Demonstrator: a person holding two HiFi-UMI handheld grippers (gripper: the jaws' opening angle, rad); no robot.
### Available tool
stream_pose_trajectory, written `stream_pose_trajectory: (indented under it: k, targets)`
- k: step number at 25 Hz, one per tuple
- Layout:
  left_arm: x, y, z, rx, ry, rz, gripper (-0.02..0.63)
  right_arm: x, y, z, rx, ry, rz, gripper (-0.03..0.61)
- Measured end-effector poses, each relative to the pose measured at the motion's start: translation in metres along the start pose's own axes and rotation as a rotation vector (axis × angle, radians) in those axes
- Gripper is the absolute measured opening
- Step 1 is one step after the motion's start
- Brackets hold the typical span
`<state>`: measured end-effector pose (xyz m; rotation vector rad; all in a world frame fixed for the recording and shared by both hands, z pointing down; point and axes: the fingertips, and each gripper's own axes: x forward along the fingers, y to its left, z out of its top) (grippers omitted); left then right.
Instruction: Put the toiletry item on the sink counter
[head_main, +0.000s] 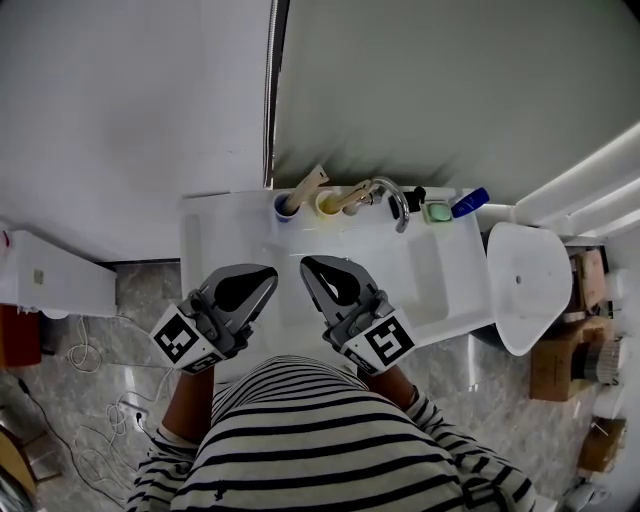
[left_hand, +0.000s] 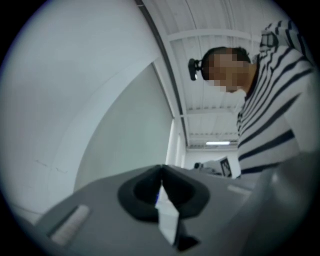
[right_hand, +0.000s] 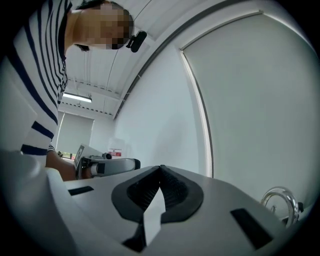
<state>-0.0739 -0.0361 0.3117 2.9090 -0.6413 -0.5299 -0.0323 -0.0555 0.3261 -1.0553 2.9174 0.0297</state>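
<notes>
Left claw (head_main: 268, 274) held over the front of the white sink desk (head_main: 200, 240), jaws shut together on nothing; right claw (head_main: 308, 264) just beside it, likewise closed and empty; along the desk's back edge a blue cup (head_main: 286, 209), a yellow cup (head_main: 327, 205), the tap (head_main: 398, 205), a green soap dish (head_main: 436, 212); the blue toiletry bottle (head_main: 469, 202) lies just right of that dish.

Faucet (right_hand: 278, 190) partly cut off, green counter item (head_main: 437, 212) too small to identify
</notes>
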Motion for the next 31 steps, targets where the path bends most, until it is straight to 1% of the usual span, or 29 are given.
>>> stream_pose_trajectory:
  k: [1, 4, 6, 10, 14, 19, 22, 25, 31]
  targets:
    - [0.001, -0.002, 0.000, 0.001, 0.001, -0.004, 0.009, 0.000, 0.002, 0.001, -0.005, 0.003, 0.003, 0.009]
    - [0.000, -0.003, -0.008, 0.018, 0.047, 0.008, 0.009, 0.000, 0.005, 0.005, -0.012, 0.004, 0.004, 0.009]
    - [0.000, -0.003, -0.010, 0.023, 0.059, 0.007, 0.008, 0.000, 0.006, 0.008, -0.018, 0.002, 0.004, 0.008]
    - [-0.002, -0.003, -0.014, 0.036, 0.066, -0.009, 0.008, 0.000, 0.007, 0.010, -0.018, 0.005, 0.005, 0.008]
    - [0.001, -0.005, -0.011, 0.026, 0.062, -0.006, 0.008, -0.002, 0.009, 0.008, -0.024, 0.008, 0.007, 0.008]
    - [0.001, -0.006, -0.006, 0.017, 0.032, -0.017, 0.008, -0.001, 0.011, 0.009, -0.022, 0.012, 0.008, 0.008]
    - [-0.001, -0.005, -0.010, 0.015, 0.046, -0.013, 0.008, -0.001, 0.013, 0.009, -0.022, 0.014, 0.010, 0.008]
    - [0.000, -0.006, -0.007, 0.006, 0.030, -0.020, 0.008, -0.001, 0.013, 0.008, -0.024, 0.016, 0.011, 0.008]
    - [-0.004, -0.001, -0.020, 0.029, 0.083, -0.002, 0.008, -0.001, 0.013, 0.005, -0.036, 0.031, 0.008, 0.008]
